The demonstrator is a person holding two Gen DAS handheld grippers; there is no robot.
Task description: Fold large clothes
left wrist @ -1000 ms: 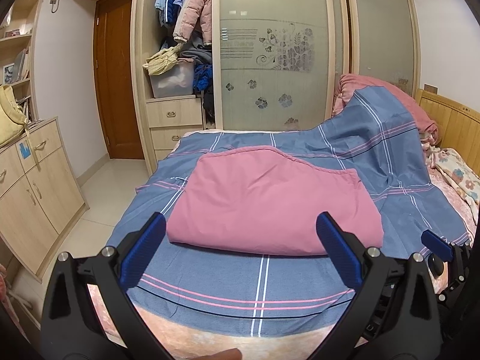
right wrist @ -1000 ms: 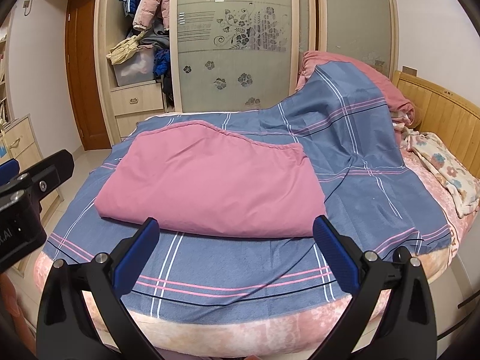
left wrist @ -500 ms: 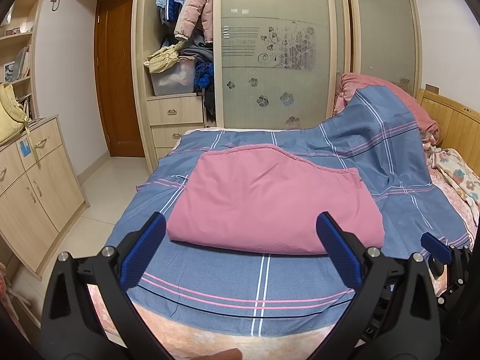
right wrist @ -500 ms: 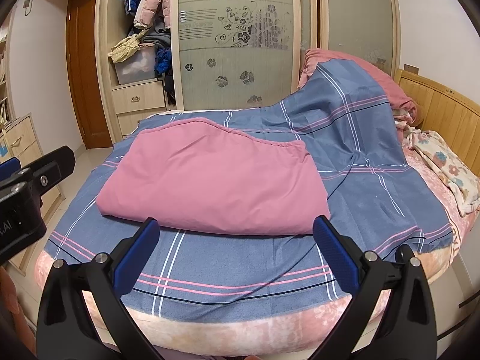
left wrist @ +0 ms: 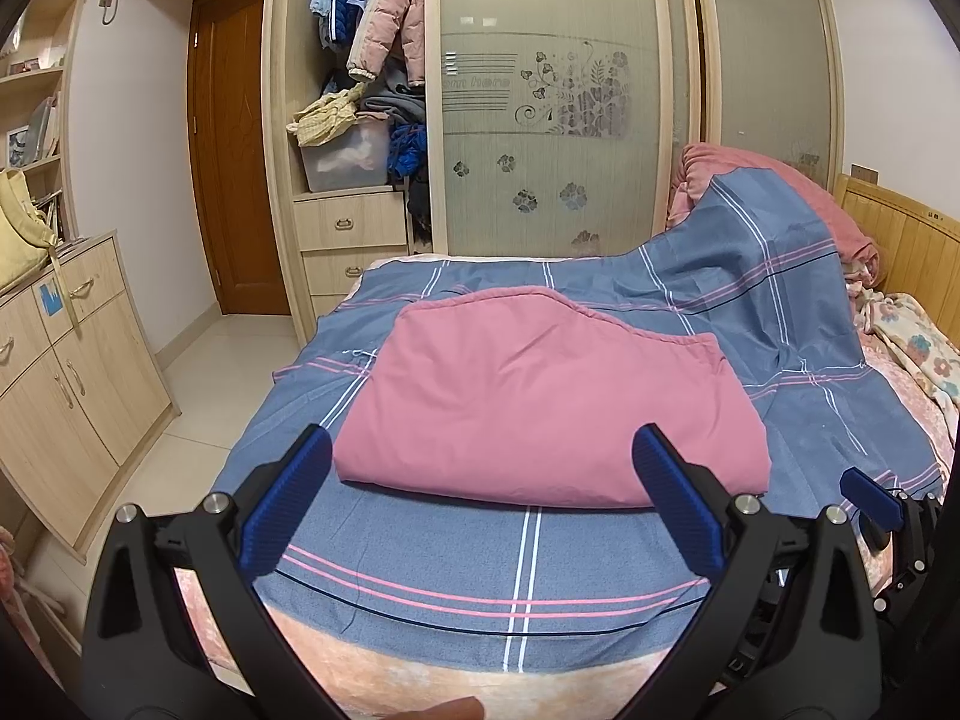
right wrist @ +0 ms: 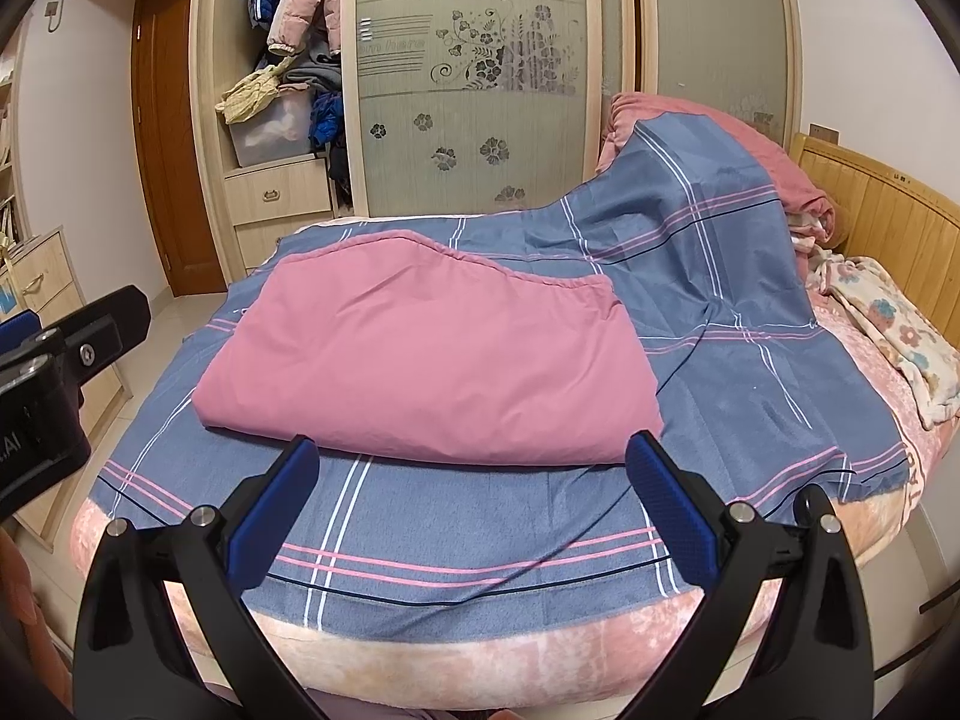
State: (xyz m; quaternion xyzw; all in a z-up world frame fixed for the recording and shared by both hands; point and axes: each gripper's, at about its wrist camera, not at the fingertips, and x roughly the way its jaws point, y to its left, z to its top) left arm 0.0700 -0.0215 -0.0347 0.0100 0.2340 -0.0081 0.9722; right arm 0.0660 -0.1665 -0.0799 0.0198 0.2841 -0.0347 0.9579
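Folded quilt point(left wrist: 540, 402) lies on the bed point(left wrist: 456, 660), wardrobe point(left wrist: 540, 120) behind.

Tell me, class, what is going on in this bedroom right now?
A person holds a claw in each hand at the foot of a bed. The left claw and right claw are both open and empty, apart from the cloth. A pink cloth lies folded on the blue plaid sheet, nothing gripping it.

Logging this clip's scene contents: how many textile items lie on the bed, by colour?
Pink folded cloth: 1
Blue plaid sheet: 1
Pink quilt heaped near the headboard: 1
Floral blanket: 1
Total: 4
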